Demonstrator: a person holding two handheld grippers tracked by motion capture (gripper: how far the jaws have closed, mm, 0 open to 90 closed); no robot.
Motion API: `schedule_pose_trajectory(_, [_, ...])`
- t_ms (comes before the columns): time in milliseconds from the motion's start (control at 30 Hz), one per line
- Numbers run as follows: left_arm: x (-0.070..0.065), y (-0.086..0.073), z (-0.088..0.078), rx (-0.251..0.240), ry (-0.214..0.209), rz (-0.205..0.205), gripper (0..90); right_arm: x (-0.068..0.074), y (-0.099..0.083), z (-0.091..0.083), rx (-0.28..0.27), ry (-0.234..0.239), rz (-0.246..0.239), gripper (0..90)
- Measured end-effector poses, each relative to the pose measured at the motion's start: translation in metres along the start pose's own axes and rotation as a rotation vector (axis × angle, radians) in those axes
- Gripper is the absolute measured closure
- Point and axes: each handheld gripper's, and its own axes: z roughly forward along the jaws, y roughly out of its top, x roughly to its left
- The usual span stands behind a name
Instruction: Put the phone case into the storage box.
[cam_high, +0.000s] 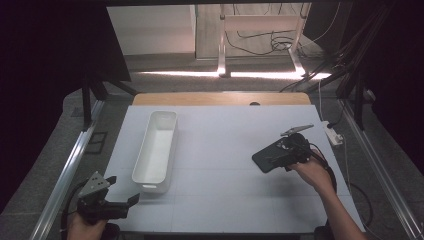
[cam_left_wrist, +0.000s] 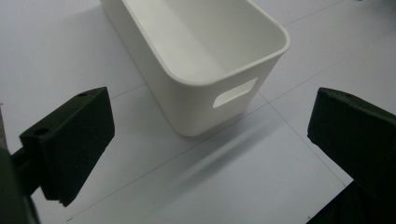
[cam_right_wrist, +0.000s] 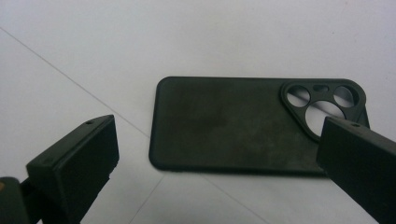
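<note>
High view: your right gripper (cam_high: 280, 152) hovers over the black phone case (cam_high: 266, 159) at right of centre on the table (cam_high: 225, 200); the white bin (cam_high: 156, 150) stands left of centre, your left gripper (cam_high: 124, 192) just below it.

Left gripper view: fingers (cam_left_wrist: 70, 140) spread wide, empty, facing the bin's (cam_left_wrist: 201, 88) handle end.

Right gripper view: fingers (cam_right_wrist: 79, 163) spread, straddling the case (cam_right_wrist: 233, 126), lying flat. The step appears to be the approach; next, lower and close across its width.

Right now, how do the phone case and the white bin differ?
The phone case is black, thin and lies flat; the white bin is a tall-walled, long, open container. The case sits between the right tool's open jaws; the bin lies ahead of the left tool. Both rest on the table.
</note>
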Motion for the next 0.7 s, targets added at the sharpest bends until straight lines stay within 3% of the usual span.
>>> schedule_pose_trajectory(467, [0.0,0.0,0.0,-0.002,-0.001,-0.003,1.3,-0.005,0.02,0.021,0.024,-0.004,-0.015,1.3])
schedule_pose_trajectory(533, [0.0,0.0,0.0,-0.003,-0.001,-0.004,1.3,-0.006,0.02,0.021,0.042,-0.029,-0.02,8.9])
schedule_pose_trajectory(600, [0.0,0.0,0.0,-0.002,-0.002,-0.002,1.3,-0.007,0.019,0.02,0.046,-0.055,-0.02,21.9])
schedule_pose_trajectory(700, [0.0,0.0,0.0,-0.001,-0.001,0.0,1.3,-0.01,0.019,0.016,0.049,-0.034,-0.013,46.1])
